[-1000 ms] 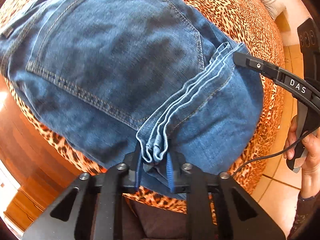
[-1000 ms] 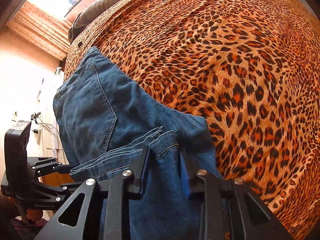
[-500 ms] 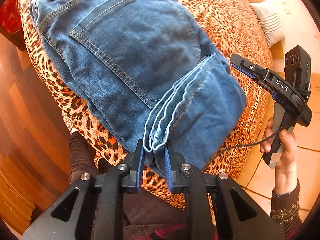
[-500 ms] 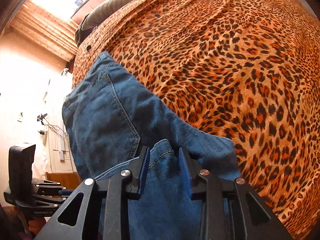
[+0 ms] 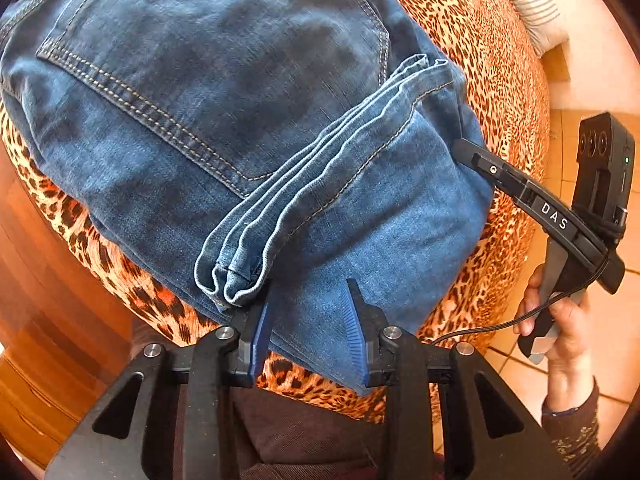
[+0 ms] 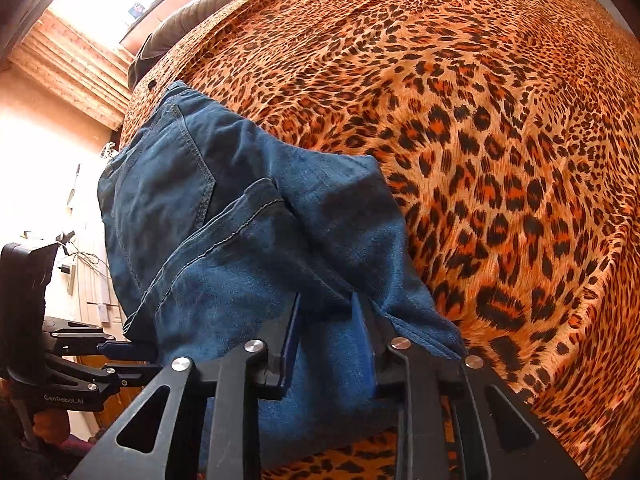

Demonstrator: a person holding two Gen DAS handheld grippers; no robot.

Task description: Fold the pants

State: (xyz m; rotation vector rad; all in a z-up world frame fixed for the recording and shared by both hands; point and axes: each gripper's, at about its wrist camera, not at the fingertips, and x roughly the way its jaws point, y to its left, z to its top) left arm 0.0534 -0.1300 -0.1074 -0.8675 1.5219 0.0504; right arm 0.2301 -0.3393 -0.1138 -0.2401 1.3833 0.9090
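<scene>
Blue jeans (image 5: 224,112) lie folded in a thick bundle on the leopard-print bed (image 5: 480,40), the leg hems (image 5: 320,160) stacked across the back pocket. My left gripper (image 5: 308,320) is open, its blue pads spread over the near edge of the bundle, the hems just left of it. My right gripper (image 6: 328,344) has its jaws apart around a thick fold of the jeans (image 6: 240,240); I cannot tell whether the pads press it. In the left wrist view its finger (image 5: 500,172) touches the bundle's right side.
The leopard bedspread (image 6: 480,120) stretches far to the right of the jeans. A striped pillow (image 5: 536,4) lies at the far corner. Tiled floor (image 5: 600,340) is on the right, wooden furniture (image 5: 48,300) on the left. The left gripper (image 6: 112,356) shows beside the bundle.
My left gripper has let go of the leg hems and opened; the hems now rest on the bundle. The right gripper's jaws have widened and more denim sits between them.
</scene>
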